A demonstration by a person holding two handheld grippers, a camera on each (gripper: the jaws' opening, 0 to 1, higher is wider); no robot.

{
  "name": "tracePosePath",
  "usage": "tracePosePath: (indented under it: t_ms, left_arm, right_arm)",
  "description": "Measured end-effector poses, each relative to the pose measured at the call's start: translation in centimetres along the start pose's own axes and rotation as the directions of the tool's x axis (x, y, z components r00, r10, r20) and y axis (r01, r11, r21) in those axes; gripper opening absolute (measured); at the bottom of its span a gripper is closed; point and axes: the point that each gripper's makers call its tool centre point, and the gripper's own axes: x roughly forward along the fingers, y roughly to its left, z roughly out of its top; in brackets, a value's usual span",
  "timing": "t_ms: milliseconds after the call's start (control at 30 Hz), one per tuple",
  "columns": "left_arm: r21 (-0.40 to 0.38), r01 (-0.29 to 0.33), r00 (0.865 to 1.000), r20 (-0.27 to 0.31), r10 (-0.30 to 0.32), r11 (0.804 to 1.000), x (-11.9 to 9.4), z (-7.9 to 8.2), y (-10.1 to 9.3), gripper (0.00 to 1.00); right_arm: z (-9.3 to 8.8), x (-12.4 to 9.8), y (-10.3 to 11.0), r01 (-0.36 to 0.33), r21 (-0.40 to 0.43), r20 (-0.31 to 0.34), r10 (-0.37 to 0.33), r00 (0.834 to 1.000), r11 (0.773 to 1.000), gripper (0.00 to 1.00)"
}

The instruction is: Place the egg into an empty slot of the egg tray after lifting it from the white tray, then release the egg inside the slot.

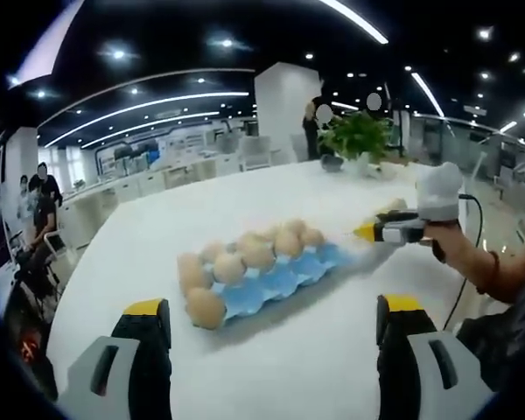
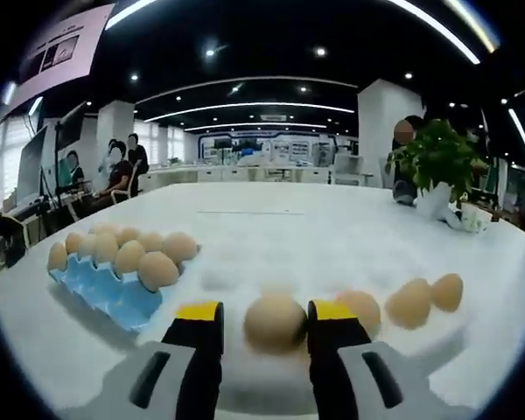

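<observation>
Egg (image 2: 275, 322) sits between the two yellow-tipped jaws of the right gripper (image 2: 265, 325) in the right gripper view, and both jaws press against its sides, so this gripper is closed on it. It is low over the white tray (image 2: 394, 350), whose pale surface blends with the table; whether the egg rests on the tray or is just clear of it cannot be told. Three more eggs (image 2: 411, 302) lie in a row on that tray to the right of the held one.

Off to the left in the same view stands the blue egg tray (image 2: 105, 289), well apart from the white tray, with a cluster of brown eggs filling its far slots and several bare blue slots along its near edge.

In the left gripper view the left gripper (image 1: 271, 319) hangs over the white table (image 1: 289, 367) with its jaws spread wide and nothing between them. Beyond it lies the egg tray (image 1: 280, 278), and the right gripper (image 1: 387, 229) is seen further right, held by a person's hand (image 1: 451, 238).

A potted plant (image 2: 439, 166) stands at the far end of the table, and people sit at desks in the office behind.
</observation>
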Motion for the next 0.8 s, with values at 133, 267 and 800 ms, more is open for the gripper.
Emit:
tracePosePath:
  t_ms: [133, 267, 800]
  left_arm:
    - [-0.007, -0.001, 1.000, -0.005, 0.001, 1.000, 0.07, -0.16, 0.05, 1.00]
    - [-0.012, -0.003, 1.000, -0.009, 0.003, 1.000, 0.14, -0.25, 0.10, 1.00]
    - [-0.024, 0.013, 1.000, -0.003, -0.013, 1.000, 0.40, -0.32, -0.44, 1.00]
  right_arm:
    - [0.03, -0.19, -0.35, 0.003, 0.015, -0.022, -0.002, 1.000, 1.000, 0.34]
    - [-0.15, -0.22, -0.25, 0.016, 0.003, -0.037, -0.016, 0.999, 1.000, 0.33]
    - [-0.15, -0.31, -0.72, 0.034, 0.029, -0.015, -0.034, 0.999, 0.999, 0.28]
